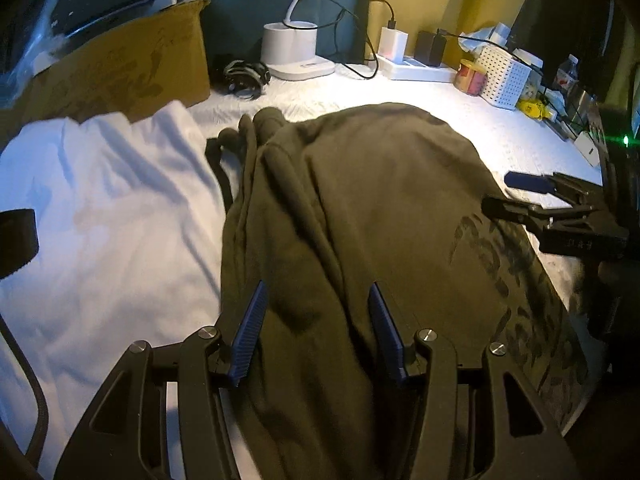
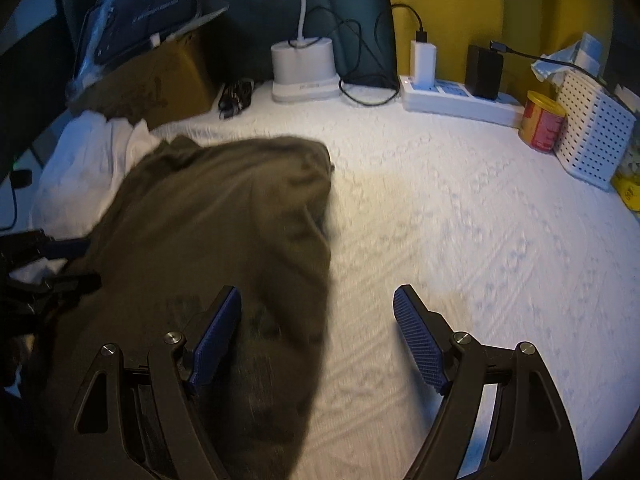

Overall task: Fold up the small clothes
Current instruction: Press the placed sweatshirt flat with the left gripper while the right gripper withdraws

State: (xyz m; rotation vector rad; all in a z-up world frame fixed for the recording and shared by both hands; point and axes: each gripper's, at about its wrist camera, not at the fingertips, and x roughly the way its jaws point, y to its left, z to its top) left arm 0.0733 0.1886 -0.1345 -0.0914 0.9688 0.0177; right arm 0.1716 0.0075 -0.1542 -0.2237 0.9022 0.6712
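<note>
An olive-green garment (image 1: pixel 360 216) with dark print lies rumpled on the white textured cloth (image 1: pixel 420 96); it also shows in the right wrist view (image 2: pixel 224 216). A white garment (image 1: pixel 104 208) lies to its left, partly under it. My left gripper (image 1: pixel 318 312) is open, its fingers over the garment's near part, holding nothing. My right gripper (image 2: pixel 318 312) is open over the garment's right edge and the bare cloth (image 2: pixel 460 208). It also shows in the left wrist view (image 1: pixel 508 192), open at the garment's right side.
A cardboard box (image 1: pixel 120 68) stands back left. A white lamp base (image 1: pixel 292 52), a power strip with chargers (image 1: pixel 416 64), a tin can (image 1: pixel 470 76) and a white perforated basket (image 1: pixel 506 76) line the back edge. A coiled black cable (image 1: pixel 244 74) lies by the box.
</note>
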